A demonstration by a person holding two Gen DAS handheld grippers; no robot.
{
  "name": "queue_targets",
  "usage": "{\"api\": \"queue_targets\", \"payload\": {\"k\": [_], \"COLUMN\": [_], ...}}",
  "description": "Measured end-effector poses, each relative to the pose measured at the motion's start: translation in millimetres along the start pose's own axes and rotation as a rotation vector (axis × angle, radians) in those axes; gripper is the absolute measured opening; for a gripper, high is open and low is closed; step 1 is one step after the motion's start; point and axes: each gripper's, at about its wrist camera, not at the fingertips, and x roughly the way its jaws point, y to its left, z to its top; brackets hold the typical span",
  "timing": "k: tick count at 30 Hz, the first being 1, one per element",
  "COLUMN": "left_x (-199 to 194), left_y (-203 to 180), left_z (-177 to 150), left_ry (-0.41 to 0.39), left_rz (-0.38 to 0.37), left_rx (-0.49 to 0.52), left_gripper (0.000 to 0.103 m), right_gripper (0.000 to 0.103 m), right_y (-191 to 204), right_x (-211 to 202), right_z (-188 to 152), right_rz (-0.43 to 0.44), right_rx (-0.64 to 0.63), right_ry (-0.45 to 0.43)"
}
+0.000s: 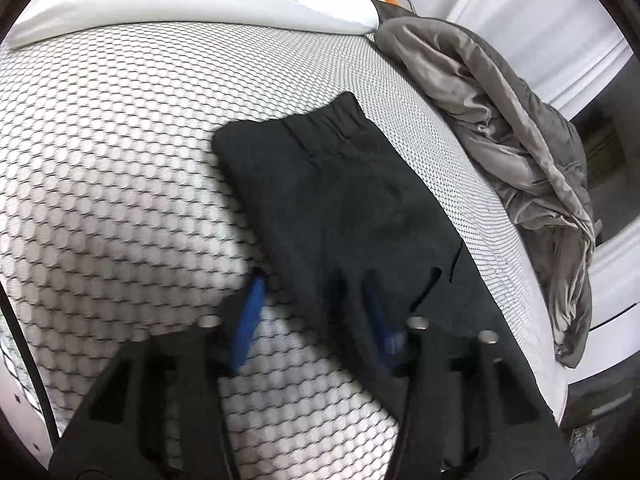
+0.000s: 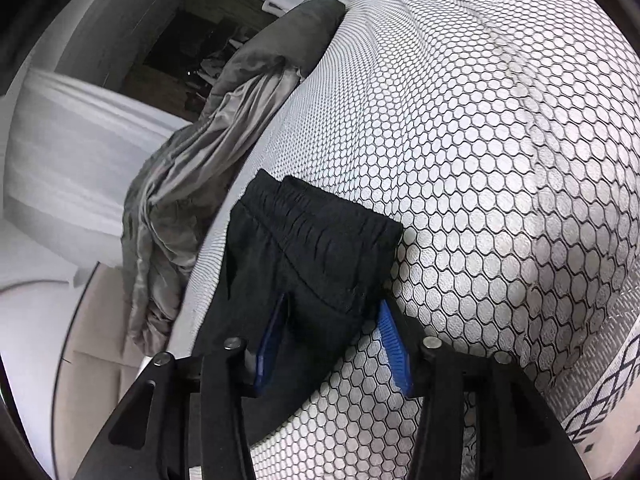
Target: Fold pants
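The black pants [image 1: 340, 184] lie folded lengthwise on the bed's white hexagon-patterned cover [image 1: 120, 160], elastic waistband at the far end. My left gripper [image 1: 314, 296] is open and hovers over the near part of the pants, one blue finger [image 1: 250, 320] over the cover, the other over the dark cloth. In the right wrist view the pants [image 2: 304, 248] show their gathered waistband [image 2: 320, 216]. My right gripper [image 2: 332, 316] is open and straddles the pants near the waist, blue fingers [image 2: 394, 344] on either side. It holds nothing.
A crumpled grey blanket [image 1: 520, 152] lies along the bed's edge beside the pants; it also shows in the right wrist view [image 2: 192, 184]. A white pillow [image 1: 192, 4] lies at the head of the bed. White curtains [image 1: 540, 12] hang beyond the bed.
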Motion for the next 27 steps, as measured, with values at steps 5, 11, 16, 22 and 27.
{"api": "queue_targets", "payload": {"k": [5, 11, 16, 22, 27], "left_x": [16.6, 4.5, -18.6, -18.9, -4.4], "left_y": [-29.2, -11.9, -20.4, -80.5, -147.1], "left_z": [-5.6, -0.2, -18.7, -45.8, -88.8], "left_ry": [-0.04, -0.038, 0.009, 0.063, 0.12], "left_rz": [0.14, 0.132, -0.005, -0.183, -0.131], "left_rx": [0.105, 0.013, 0.041, 0.198, 0.436], "left_gripper": [0.026, 0.025, 0.044, 0.074, 0.091], "right_gripper": [0.055, 0.036, 0.048, 0.062, 0.061], "right_y": [9.4, 9.1, -10.1, 8.6, 23.2], "right_x": [19.8, 12.8, -8.5, 11.9, 37.3], "right_z": [10.9, 11.3, 4.0, -3.8, 4.2], "right_rz": [-0.028, -0.1, 0.0, 0.044, -0.037], "right_rx": [-0.012, -0.088, 0.021, -0.021, -0.064], "right_ry": [-0.034, -0.052, -0.002, 0.053, -0.035]}}
